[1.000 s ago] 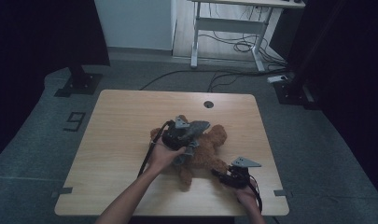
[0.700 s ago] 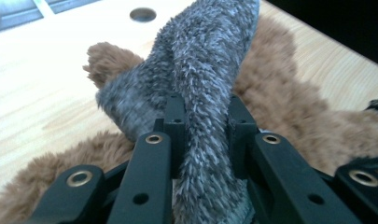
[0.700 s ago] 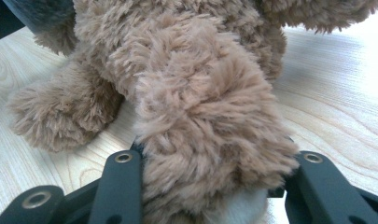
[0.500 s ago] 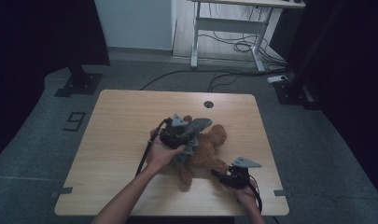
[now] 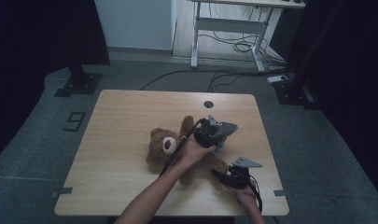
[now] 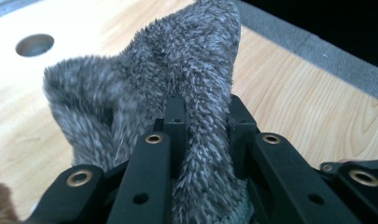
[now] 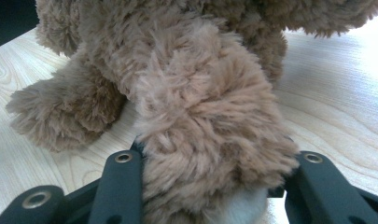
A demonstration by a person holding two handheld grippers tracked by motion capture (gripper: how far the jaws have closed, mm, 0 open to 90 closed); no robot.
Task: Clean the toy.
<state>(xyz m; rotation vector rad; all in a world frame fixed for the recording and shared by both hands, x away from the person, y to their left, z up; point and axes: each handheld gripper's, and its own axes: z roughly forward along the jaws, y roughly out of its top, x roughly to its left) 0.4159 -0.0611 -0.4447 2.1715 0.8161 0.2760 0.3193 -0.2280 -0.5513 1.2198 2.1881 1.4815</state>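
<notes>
A brown teddy bear (image 5: 159, 147) lies on the wooden table (image 5: 121, 116), its head with the white muzzle toward the left. My left gripper (image 5: 220, 133) hovers just right of the bear, shut on a grey furry cloth (image 5: 227, 128). In the left gripper view that grey furry cloth (image 6: 177, 84) stands up between the jaws of the left gripper (image 6: 205, 114). My right gripper (image 5: 222, 173) rests near the table's front right, shut on the bear's leg (image 5: 215, 164). The right gripper view has the bear's leg (image 7: 200, 116) squeezed between the jaws of the right gripper (image 7: 210, 186).
A round cable hole (image 5: 208, 104) sits near the table's far edge. Behind the table stands a white desk frame (image 5: 228, 28) with cables on the floor. Black stand feet (image 5: 79, 81) sit at the left, and a floor marking "9" (image 5: 74, 121) lies beside the table.
My left gripper has moved to the right with the grey furry cloth, off the bear, and the bear's head is now uncovered. The right gripper has stayed where it was.
</notes>
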